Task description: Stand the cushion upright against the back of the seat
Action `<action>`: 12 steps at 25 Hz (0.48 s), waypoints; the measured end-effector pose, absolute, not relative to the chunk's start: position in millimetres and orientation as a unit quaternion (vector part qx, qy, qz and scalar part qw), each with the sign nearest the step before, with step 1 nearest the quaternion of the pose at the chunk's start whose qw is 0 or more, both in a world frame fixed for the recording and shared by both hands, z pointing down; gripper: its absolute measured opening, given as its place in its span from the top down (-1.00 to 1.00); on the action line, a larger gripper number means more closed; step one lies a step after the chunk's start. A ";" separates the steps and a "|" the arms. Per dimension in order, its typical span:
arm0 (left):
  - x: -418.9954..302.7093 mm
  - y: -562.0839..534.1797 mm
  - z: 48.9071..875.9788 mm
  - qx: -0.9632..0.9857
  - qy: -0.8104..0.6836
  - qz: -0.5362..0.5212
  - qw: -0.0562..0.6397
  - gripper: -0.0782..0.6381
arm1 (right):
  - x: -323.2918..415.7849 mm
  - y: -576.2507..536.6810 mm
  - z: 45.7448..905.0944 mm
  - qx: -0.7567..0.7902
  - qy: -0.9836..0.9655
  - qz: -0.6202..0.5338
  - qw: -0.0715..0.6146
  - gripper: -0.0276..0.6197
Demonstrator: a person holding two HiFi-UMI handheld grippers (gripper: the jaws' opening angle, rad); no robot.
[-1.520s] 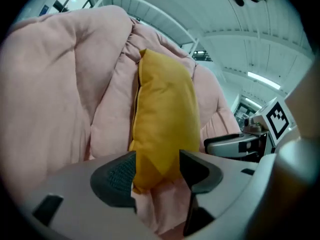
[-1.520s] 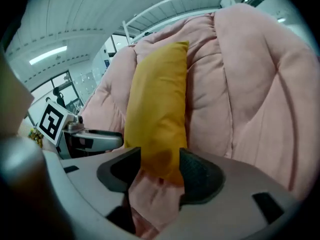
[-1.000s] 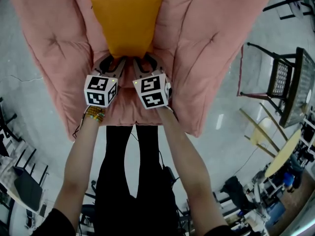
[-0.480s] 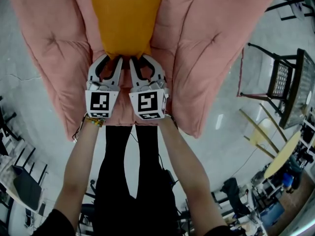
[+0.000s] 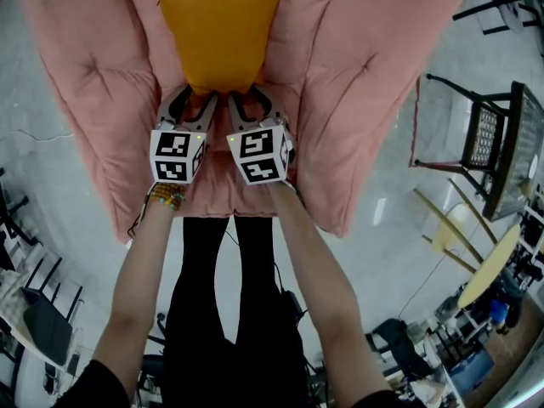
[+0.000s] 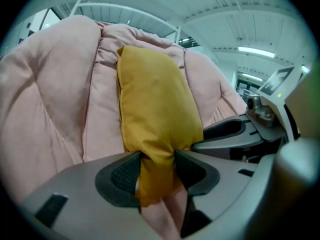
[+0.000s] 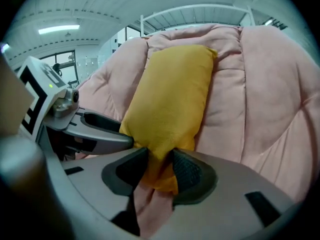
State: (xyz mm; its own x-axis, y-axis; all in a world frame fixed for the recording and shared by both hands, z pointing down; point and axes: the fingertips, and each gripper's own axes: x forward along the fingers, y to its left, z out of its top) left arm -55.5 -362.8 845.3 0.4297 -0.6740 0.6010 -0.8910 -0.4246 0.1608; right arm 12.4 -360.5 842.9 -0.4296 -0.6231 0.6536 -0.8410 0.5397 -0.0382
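Observation:
A mustard-yellow cushion [image 5: 219, 24] stands lengthwise against the back of the padded pink seat [image 5: 357, 75]. My left gripper [image 5: 195, 99] and right gripper [image 5: 245, 100] sit side by side at the cushion's near bottom edge. In the left gripper view the cushion [image 6: 155, 104] rises up the pink seat [image 6: 50, 84], and the left gripper [image 6: 156, 171] pinches its lower edge. In the right gripper view the right gripper [image 7: 159, 169] squeezes the same edge of the cushion [image 7: 170, 99]. Both pairs of jaws have just been opening, with fabric still pressed between the pads.
A black metal chair [image 5: 493, 143] and a round yellow table [image 5: 489, 270] stand on the grey floor at the right. The person's dark legs [image 5: 221, 296] are right in front of the seat. A white metal frame [image 6: 125, 14] shows behind the seat back.
Half a second ago both grippers reached further toward the seat back, pushing the cushion up. They are now back near where they were a second ago, both still gripping it.

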 end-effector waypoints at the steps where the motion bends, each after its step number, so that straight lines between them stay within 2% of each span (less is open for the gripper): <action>1: -55.9 -360.1 843.9 0.815 -0.478 0.225 0.239 0.20 | 13.4 -357.6 841.1 0.439 -0.827 0.186 0.296 0.44; 4: -63.4 -352.4 836.7 0.822 -0.473 0.221 0.228 0.16 | 11.3 -348.4 833.3 0.426 -0.839 0.187 0.283 0.38; 12: -80.5 -314.1 816.2 0.806 -0.498 0.214 0.240 0.16 | 28.3 -316.5 805.5 0.413 -0.849 0.199 0.264 0.38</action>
State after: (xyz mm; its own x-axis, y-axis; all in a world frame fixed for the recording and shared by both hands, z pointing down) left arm -80.5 -314.1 816.2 0.4130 -0.6995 0.5832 -0.9046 -0.3891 0.1739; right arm 28.3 -316.5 805.5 -0.5202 -0.5950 0.6127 -0.8055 0.5803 -0.1203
